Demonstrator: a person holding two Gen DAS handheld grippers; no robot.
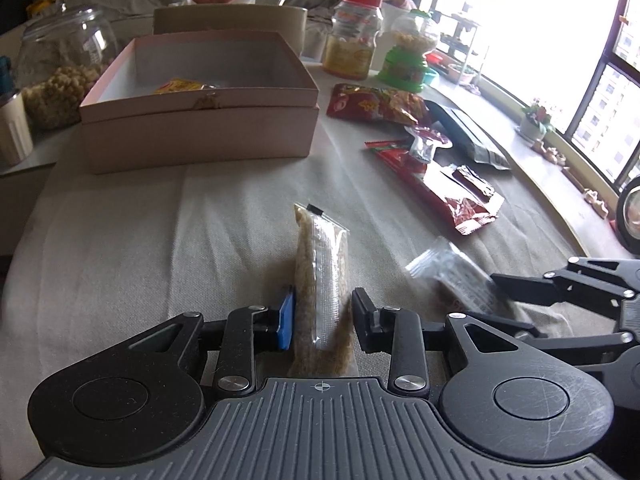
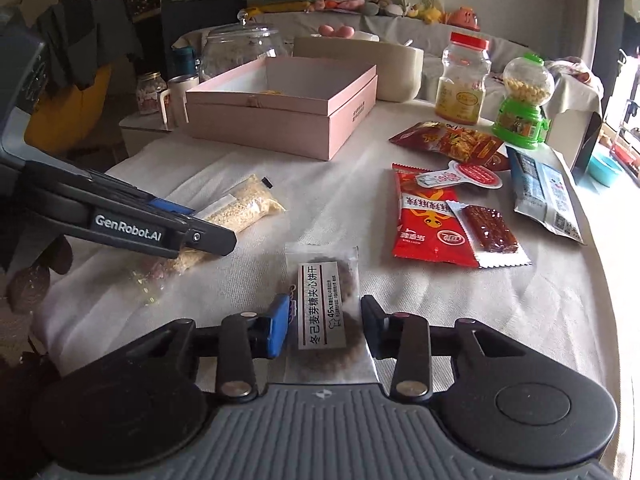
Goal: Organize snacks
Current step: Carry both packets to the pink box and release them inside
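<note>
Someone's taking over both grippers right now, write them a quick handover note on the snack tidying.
Left gripper: jaws shut on the grain packet.
Right gripper: jaws around the dark biscuit packet; whether they grip it, I cannot tell.
Pink box sits open at the back of the table; one yellow packet is inside.
Left: both packets, plus red snack bags and blue-white pouch on the cloth.
</note>
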